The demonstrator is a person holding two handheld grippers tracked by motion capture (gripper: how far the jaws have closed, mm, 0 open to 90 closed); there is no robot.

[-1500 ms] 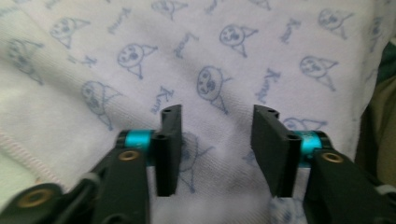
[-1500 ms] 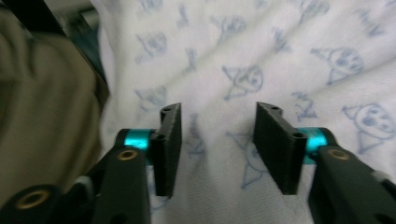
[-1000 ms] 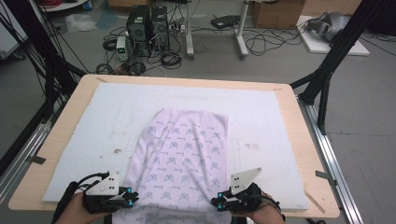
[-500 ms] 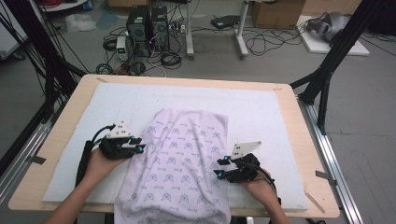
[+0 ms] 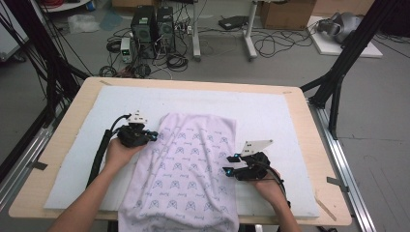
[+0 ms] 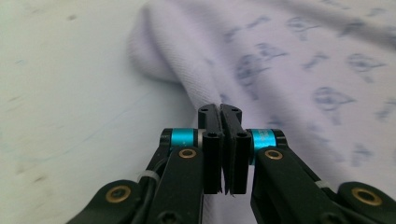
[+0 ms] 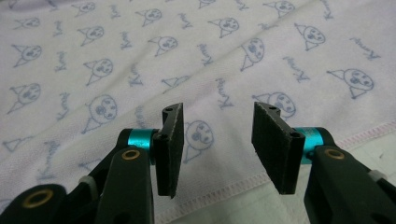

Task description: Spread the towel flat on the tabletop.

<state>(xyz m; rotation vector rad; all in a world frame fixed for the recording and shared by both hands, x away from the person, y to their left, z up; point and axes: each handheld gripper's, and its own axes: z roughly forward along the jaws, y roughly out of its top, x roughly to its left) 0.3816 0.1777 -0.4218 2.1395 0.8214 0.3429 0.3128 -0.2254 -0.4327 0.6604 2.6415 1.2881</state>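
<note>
Nearest the table's front edge, the right gripper (image 5: 231,164) is hovering with jaws parted over the hemmed right edge of the printed lilac towel (image 5: 188,169), having just been opening, while farther in the left gripper (image 5: 152,136), moved up from the front, is lying pinched shut at the towel's left edge.

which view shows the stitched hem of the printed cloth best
The right gripper view: the hem runs sharp and close beneath the open right gripper. The high view shows the whole cloth, its hem too small. The left gripper view shows blurred folds.
</note>
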